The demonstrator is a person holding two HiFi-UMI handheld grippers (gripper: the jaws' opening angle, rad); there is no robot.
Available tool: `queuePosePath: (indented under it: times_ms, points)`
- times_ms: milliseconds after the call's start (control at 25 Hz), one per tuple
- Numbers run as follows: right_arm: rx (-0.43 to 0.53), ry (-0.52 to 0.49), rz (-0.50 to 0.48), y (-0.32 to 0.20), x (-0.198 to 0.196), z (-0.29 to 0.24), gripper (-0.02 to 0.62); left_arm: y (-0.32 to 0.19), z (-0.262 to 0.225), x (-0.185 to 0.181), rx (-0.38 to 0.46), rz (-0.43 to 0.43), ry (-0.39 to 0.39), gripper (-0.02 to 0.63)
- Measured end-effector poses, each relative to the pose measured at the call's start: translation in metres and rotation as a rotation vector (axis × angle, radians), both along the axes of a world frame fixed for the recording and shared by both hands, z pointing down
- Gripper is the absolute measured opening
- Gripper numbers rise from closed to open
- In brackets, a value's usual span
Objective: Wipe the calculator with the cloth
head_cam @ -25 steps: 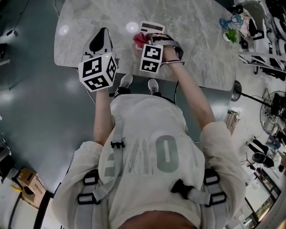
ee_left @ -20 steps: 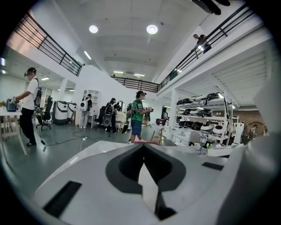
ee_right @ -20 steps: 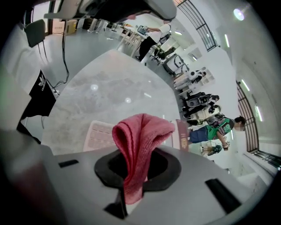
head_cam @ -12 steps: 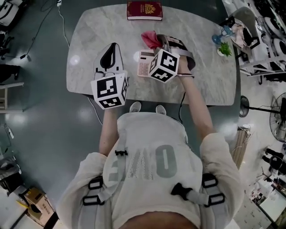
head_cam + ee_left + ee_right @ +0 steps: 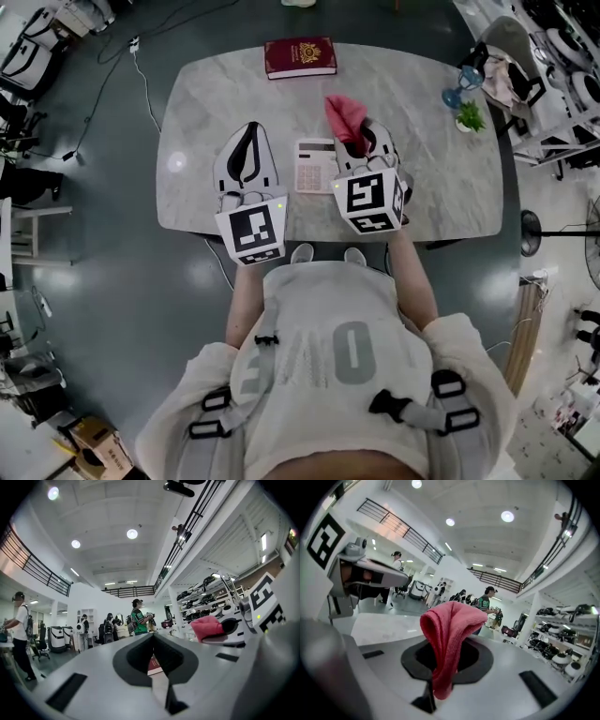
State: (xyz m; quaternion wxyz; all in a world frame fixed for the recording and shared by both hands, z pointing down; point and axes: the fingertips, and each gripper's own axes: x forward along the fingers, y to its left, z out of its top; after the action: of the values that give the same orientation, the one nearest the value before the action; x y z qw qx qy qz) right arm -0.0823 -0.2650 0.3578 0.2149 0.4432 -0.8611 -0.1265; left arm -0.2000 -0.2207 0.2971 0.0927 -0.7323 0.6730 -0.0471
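The white calculator (image 5: 316, 165) lies flat on the marble table (image 5: 422, 197), between my two grippers. My right gripper (image 5: 365, 132) is held above the table just right of it, shut on the red cloth (image 5: 344, 116). The cloth (image 5: 449, 641) sticks up from the closed jaws and folds over. My left gripper (image 5: 248, 134) hovers left of the calculator, shut and holding nothing. In the left gripper view the jaws (image 5: 157, 641) meet with no gap, and the cloth (image 5: 206, 627) shows off to the right.
A dark red book (image 5: 300, 57) lies at the table's far edge. A small green plant (image 5: 471, 117) and a blue object (image 5: 453, 97) stand at the far right corner. Chairs and gear crowd the floor at the right. People stand in the background (image 5: 137, 620).
Both grippers have risen off the table, away from the calculator. The right one rolled and lifted the cloth with it. The whole table has come into the head view.
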Motion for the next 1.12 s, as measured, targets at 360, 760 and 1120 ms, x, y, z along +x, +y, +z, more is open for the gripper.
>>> queuePosePath:
  times_ms: [360,760,1120]
  points:
    - [-0.01,-0.233,0.05,0.025,0.028,-0.002,0.057,0.007,0.015,-0.004,-0.041,-0.041,0.041,0.02]
    - [-0.029,-0.274,0.028,0.028,0.033,0.002,0.055,0.015,0.024,-0.003,-0.055,-0.09,0.075,0.02]
    - [-0.031,-0.258,-0.001,0.028,0.035,0.006,0.055,0.022,0.024,0.0,-0.049,-0.117,0.075,0.02]
